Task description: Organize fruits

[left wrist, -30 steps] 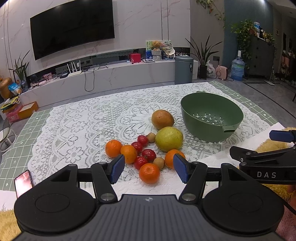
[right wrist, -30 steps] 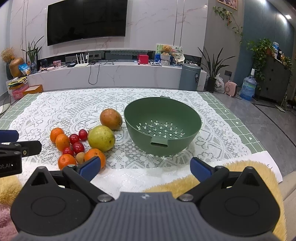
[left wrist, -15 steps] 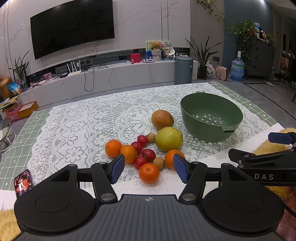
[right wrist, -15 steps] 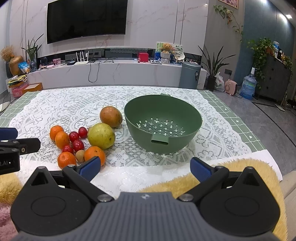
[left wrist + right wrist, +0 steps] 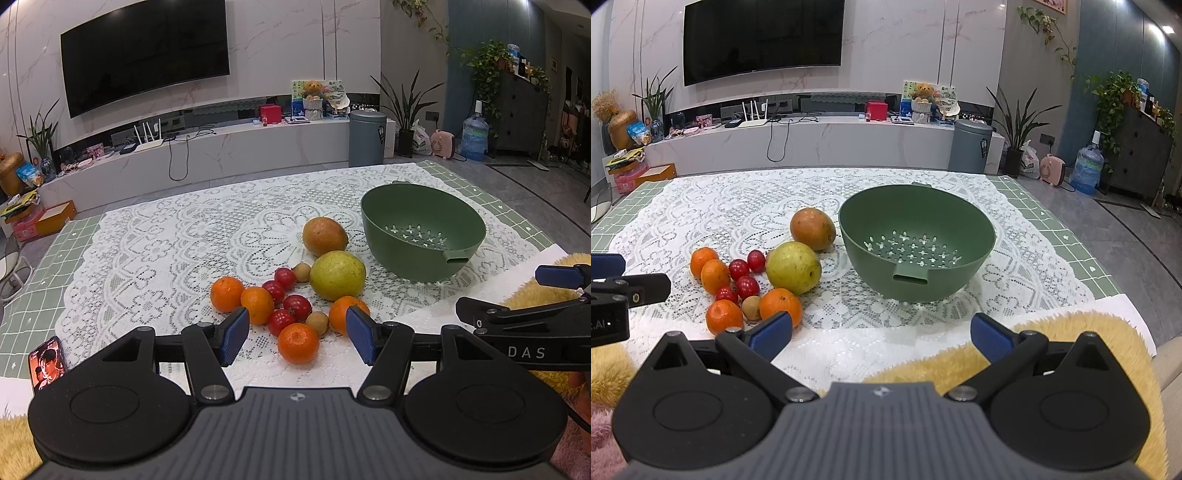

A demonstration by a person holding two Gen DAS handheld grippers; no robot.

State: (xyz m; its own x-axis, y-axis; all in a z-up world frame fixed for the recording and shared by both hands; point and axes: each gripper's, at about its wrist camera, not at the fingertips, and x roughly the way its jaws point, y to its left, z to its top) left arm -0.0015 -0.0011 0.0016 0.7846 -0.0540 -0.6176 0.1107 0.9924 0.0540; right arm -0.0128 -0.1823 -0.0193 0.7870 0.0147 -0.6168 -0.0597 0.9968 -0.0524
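Stage: I judge the sorting not yet begun; no fruit lies in the green colander bowl [image 5: 916,240].
Left hand-held gripper [image 5: 295,332]: released, jaws apart, grasping nothing; the fruit cluster [image 5: 291,291] lies just ahead of my fingertips on the lace-covered desk [image 5: 166,240].
Right hand-held gripper [image 5: 881,334]: released and empty; the bowl stands ahead, the fruit ahead and to its left.
Remaining: mango [image 5: 324,236], green pear-like fruit [image 5: 337,275], the oranges, the red fruits and the small brown ones, all outside the bowl.
Likely next: I pick the nearest orange [image 5: 298,342].
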